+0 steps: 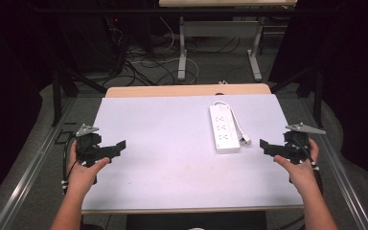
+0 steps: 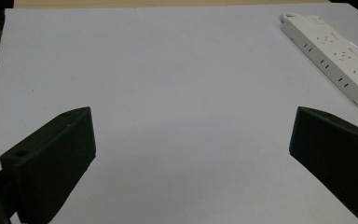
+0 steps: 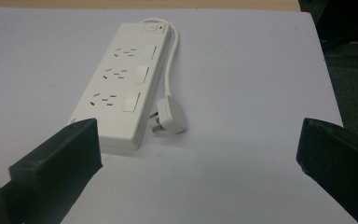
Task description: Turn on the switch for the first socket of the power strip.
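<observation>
Gaping wide and empty, the right claw (image 3: 198,154) faces the white power strip (image 3: 121,84), left claw (image 2: 191,154) likewise

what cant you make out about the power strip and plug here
- Power strip: its near left corner in the right gripper view sits behind a black jaw.
- Power strip in the left gripper view: far end cut off by the right edge.
- Plug: in the high view, too small to count pins.
- Switch markings: too blurred to read.

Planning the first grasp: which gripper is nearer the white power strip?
Right. The right gripper sits just off the right side of the power strip, near its plug. The left gripper is far across the table at its left edge.
</observation>
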Motion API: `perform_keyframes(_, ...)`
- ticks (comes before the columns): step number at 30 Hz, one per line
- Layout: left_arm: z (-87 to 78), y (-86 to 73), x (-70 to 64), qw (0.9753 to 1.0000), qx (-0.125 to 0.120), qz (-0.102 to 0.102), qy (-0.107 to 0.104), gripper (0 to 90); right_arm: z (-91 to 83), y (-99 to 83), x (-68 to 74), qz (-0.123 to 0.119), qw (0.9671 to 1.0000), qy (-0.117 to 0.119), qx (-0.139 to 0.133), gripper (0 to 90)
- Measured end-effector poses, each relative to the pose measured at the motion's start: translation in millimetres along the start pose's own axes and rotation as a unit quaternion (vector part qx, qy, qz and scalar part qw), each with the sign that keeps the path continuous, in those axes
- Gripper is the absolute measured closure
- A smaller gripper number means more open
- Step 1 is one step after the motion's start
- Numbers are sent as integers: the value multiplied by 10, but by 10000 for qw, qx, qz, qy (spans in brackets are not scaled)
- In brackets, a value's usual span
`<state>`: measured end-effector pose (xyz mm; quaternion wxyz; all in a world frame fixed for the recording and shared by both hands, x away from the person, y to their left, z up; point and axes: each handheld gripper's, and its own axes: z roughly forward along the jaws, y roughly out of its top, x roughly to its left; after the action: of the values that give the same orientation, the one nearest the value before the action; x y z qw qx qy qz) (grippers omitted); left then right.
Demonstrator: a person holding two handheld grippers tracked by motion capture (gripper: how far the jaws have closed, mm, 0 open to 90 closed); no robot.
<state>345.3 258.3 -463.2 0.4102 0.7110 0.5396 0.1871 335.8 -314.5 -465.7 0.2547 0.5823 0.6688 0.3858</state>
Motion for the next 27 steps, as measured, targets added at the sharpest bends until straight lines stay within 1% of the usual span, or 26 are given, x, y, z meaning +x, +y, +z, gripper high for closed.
perform_keyframes(4, 1, -2, -8, 10000, -24, -4, 34, 4, 10, -4, -4, -26, 10000, 27, -3, 0)
perform_keyframes(5, 1, 1, -8, 10000, -24, -4, 37, 4, 10, -4, 6, 14, 10000, 30, 5, 0)
perform_keyframes(6, -13, 7, -6, 10000, 26, -21, 40, 4, 14, -3, 9, -10, 10000, 21, -11, 0)
perform_keyframes(7, -13, 7, -6, 10000, 26, -21, 40, 4, 18, -5, 23, 17, 10000, 8, -19, 0)
perform_keyframes(8, -21, 5, -8, 10000, 20, -54, 58, 4, 17, -4, 23, -36, 10000, 21, 26, 0)
perform_keyframes(9, -18, 3, -7, 10000, -12, -60, 69, 4, 24, -6, 32, -31, 10000, 42, 22, 0)
perform_keyframes(10, -18, 3, -7, 10000, -12, -60, 69, 4, 36, -10, 44, -26, 10000, 13, -13, 0)
perform_keyframes(11, -19, 4, -3, 10000, -6, -54, 73, 4, 35, -9, 45, -60, 10000, 43, 34, 0)
perform_keyframes(12, -25, 5, 0, 9999, 2, -58, 86, 4, 34, -10, 58, -26, 10000, 58, 60, 0)
perform_keyframes(14, -28, 6, 0, 9999, -13, -84, 108, 4, 42, -13, 72, -75, 10000, 30, 24, 0)
perform_keyframes(15, -29, 7, 0, 9999, -26, -97, 106, 4, 39, -13, 87, -51, 10000, 52, 41, 0)
perform_keyframes(16, -29, 7, 0, 9999, -26, -97, 106, 4, 25, -7, 89, -91, 9999, 50, 133, 0)
perform_keyframes(17, -29, 7, -2, 9999, -35, -104, 110, 4, 43, -12, 97, -95, 9999, 53, 32, 0)
perform_keyframes(18, -29, 6, -3, 9999, -41, -106, 118, 4, 45, -12, 100, -110, 9999, 40, 27, 0)
perform_keyframes(20, -31, 7, -5, 9998, -41, -112, 134, 4, 50, -10, 114, -84, 9999, 91, 68, 0)
perform_keyframes(21, -32, 9, -9, 9998, -54, -129, 128, 4, 54, -8, 112, -133, 9999, 57, 57, 0)
perform_keyframes(25, -41, 16, -16, 9999, -62, -108, 118, 4, 65, 14, 139, -98, 9998, 168, 101, 0)
perform_keyframes(27, -41, 17, -20, 9998, -78, -120, 111, 4, 76, 20, 148, -114, 9998, 138, 53, 0)
